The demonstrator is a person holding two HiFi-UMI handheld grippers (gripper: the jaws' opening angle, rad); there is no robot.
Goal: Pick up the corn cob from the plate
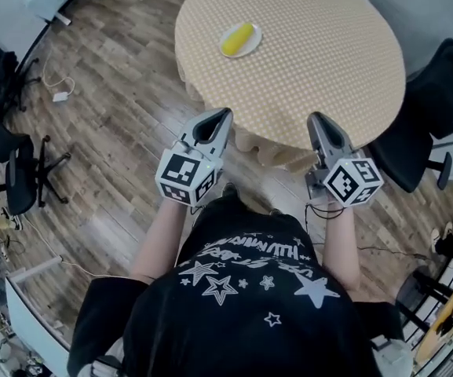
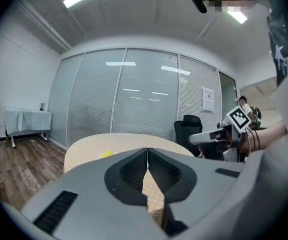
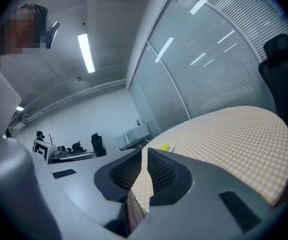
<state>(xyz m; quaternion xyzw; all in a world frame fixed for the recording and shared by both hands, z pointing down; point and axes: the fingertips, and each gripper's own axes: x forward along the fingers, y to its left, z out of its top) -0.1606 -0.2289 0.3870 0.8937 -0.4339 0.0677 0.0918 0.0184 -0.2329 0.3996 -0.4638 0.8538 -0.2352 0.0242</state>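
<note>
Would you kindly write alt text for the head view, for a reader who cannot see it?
Seen from above, a person holds the left gripper and right gripper, both shut and empty, at the near edge of a round table with a checked cloth. A yellow corn cob lies untouched on a white plate farther across the table.
</note>
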